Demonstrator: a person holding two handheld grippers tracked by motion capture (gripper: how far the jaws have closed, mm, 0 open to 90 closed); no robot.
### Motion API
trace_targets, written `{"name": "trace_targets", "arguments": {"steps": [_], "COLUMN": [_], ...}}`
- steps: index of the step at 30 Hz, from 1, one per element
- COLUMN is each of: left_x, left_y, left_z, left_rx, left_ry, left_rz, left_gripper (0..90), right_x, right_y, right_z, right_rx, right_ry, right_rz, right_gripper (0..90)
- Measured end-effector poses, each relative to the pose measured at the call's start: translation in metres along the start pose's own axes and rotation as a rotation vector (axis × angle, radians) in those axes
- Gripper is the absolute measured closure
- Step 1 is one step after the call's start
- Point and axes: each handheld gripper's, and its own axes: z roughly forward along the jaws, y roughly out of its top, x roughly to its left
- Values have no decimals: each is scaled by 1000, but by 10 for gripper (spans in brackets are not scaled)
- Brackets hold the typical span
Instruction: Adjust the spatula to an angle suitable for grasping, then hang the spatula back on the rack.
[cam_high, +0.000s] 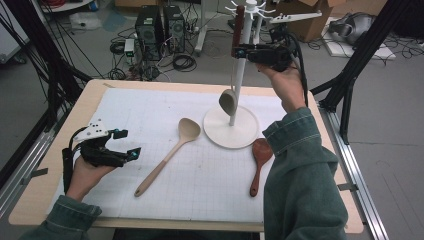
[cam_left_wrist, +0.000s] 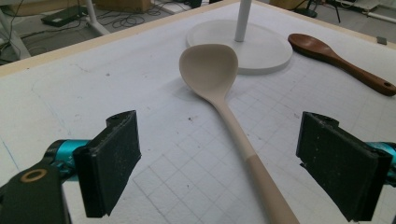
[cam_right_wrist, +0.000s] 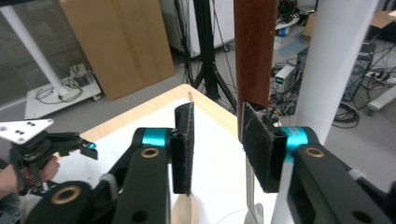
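A white rack (cam_high: 239, 75) stands on its round base (cam_high: 220, 132) at the back right of the mat. A ladle with a brown handle (cam_high: 239, 25) and a pale bowl (cam_high: 228, 101) hangs beside the pole. My right gripper (cam_high: 240, 51) is held level at the handle. In the right gripper view its jaws (cam_right_wrist: 219, 144) stand apart, with the brown handle (cam_right_wrist: 254, 51) just beyond the right pad (cam_right_wrist: 259, 149). A beige spoon (cam_high: 170, 152) lies mid-mat. My left gripper (cam_high: 129, 143) rests open to its left, and the spoon's shaft (cam_left_wrist: 247, 154) runs ahead between the jaws, untouched.
A dark brown spoon (cam_high: 259, 162) lies on the mat by the right forearm, next to the rack base (cam_left_wrist: 261, 51). Beyond the table's far edge are computer towers (cam_high: 160, 27), cables and cardboard boxes. Black frame posts (cam_high: 350, 75) flank the table.
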Motion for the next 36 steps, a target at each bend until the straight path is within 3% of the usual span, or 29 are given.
{"name": "trace_targets", "arguments": {"steps": [8,14,19,36], "left_x": [0,-1,-1,0], "left_y": [-1,-1,0,0], "left_z": [0,1,1,3], "left_rx": [4,6,3,8], "left_ry": [-2,-1,-3,-9], "left_rz": [-4,-5,-3,-4], "left_gripper": [139,139,139,139], "right_x": [-7,-10,-9,-8], "right_y": [-3,17,33,47], "right_z": [-26,-47,-55,-48], "right_rx": [-15,-54,-67,-81], "right_ry": [23,-8,-22,-29], "right_rz": [10,0,-15,-34], "right_gripper": [895,896,896,896]}}
